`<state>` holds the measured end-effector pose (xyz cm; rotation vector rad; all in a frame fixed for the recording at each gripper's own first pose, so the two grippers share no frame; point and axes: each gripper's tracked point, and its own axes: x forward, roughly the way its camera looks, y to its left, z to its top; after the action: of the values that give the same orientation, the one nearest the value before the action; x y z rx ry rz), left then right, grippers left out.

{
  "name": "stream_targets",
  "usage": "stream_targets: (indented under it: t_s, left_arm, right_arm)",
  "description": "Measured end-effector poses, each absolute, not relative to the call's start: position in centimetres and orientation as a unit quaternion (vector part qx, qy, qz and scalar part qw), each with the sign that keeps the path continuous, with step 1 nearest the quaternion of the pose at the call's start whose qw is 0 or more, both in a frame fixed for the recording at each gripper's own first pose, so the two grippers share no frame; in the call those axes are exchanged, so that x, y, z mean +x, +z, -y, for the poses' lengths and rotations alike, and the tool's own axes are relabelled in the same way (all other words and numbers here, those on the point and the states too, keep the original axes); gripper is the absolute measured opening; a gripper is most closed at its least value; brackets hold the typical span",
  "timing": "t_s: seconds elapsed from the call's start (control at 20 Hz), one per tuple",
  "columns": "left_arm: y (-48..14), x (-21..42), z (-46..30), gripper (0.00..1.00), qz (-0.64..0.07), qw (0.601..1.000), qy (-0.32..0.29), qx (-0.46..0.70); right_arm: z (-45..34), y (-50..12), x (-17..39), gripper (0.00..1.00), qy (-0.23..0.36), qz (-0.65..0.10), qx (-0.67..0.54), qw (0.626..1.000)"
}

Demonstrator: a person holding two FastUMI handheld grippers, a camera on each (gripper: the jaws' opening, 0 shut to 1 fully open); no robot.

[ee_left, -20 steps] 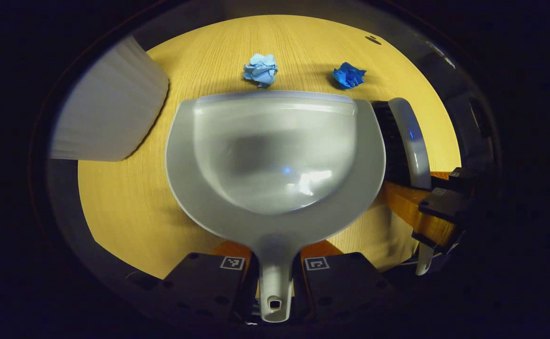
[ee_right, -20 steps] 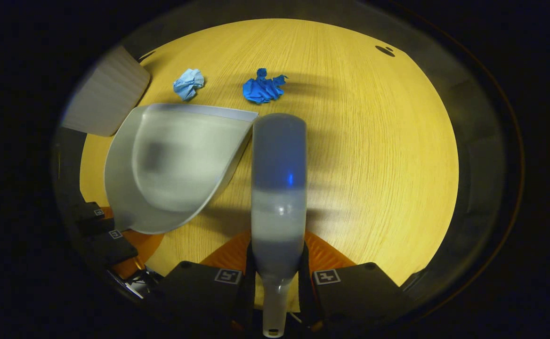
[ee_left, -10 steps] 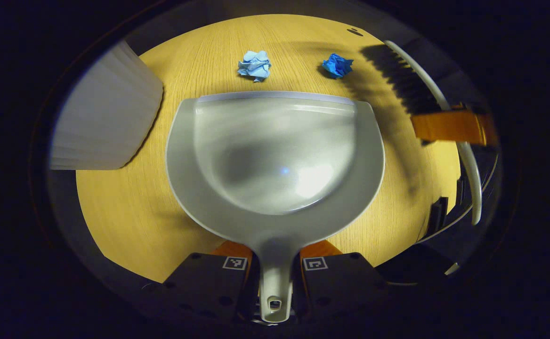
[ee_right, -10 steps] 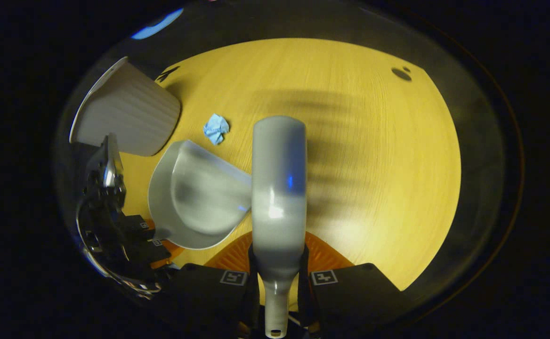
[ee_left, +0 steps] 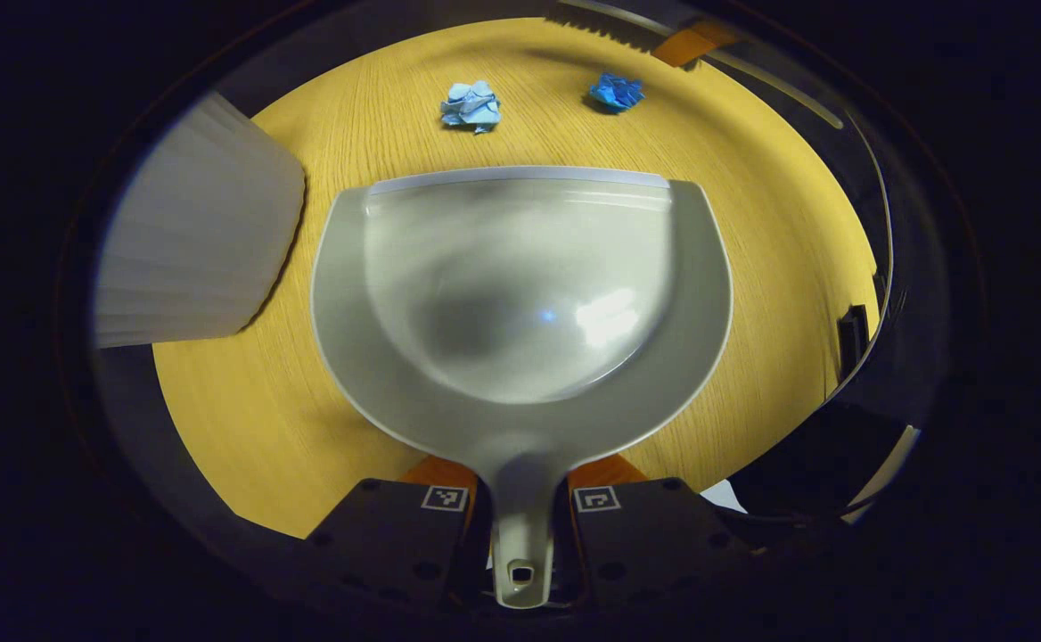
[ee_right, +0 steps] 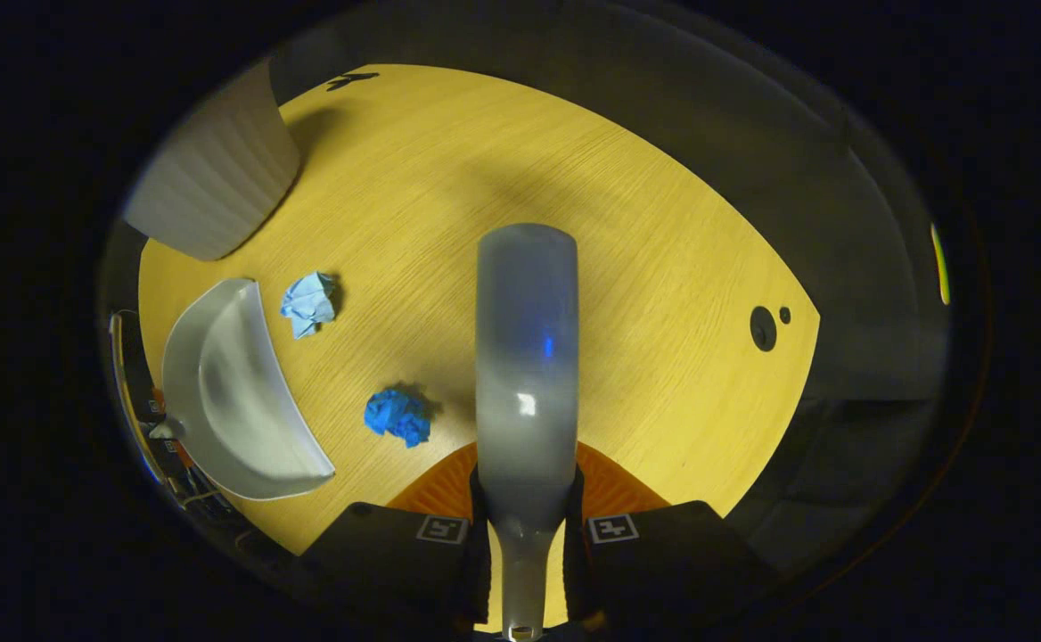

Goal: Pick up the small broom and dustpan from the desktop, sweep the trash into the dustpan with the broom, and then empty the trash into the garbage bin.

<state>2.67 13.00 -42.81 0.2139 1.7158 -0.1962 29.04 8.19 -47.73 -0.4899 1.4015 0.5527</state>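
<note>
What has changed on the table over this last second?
The right tongs swung the broom from beside the dustpan around to the far side of the dark blue wad. Nothing was grabbed or released. The left tongs still hold the dustpan's handle; both wads, pale blue included, and the bin stayed put.

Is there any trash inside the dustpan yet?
No. The dustpan bowl looks bare, just shiny. The light blue paper ball and dark blue paper ball lie on the table beyond its front edge. What is under the pan is covered.
</note>
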Motion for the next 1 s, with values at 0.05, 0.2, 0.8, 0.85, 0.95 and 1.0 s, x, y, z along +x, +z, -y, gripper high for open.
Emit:
stream_targets:
  t_s: [0.05, 0.2, 0.8, 0.85, 0.95, 1.0]
  left_arm:
    - [-42.8, 2.7, -13.0, 0.27, -0.753, 0.645, -0.089, 0.096]
    - [-42.8, 2.8, -13.2, 0.27, -0.753, 0.641, -0.102, 0.113]
    - [-42.9, 3.1, -13.1, 0.27, -0.752, 0.635, -0.113, 0.137]
    - [-42.8, 3.1, -13.1, 0.27, -0.75, 0.637, -0.113, 0.138]
    - [-42.9, 3.2, -13.2, 0.27, -0.744, 0.642, -0.114, 0.148]
    - [-42.8, 3.4, -13.2, 0.27, -0.738, 0.647, -0.116, 0.156]
  right_arm:
    - [-8.4, -48.9, 29.2, 0.35, 0.252, -0.632, -0.24, 0.692]
    - [-9.8, -50.9, 28.7, 0.35, 0.29, -0.632, -0.291, 0.657]
    - [-16.0, -50.0, 24.5, 0.34, 0.498, -0.607, -0.335, 0.52]
    - [-15.2, -50.2, 23.9, 0.34, 0.508, -0.622, -0.328, 0.497]
    - [-15.3, -49.7, 23.4, 0.38, 0.523, -0.645, -0.29, 0.476]
    - [-15.5, -49.3, 23.0, 0.35, 0.531, -0.659, -0.259, 0.466]
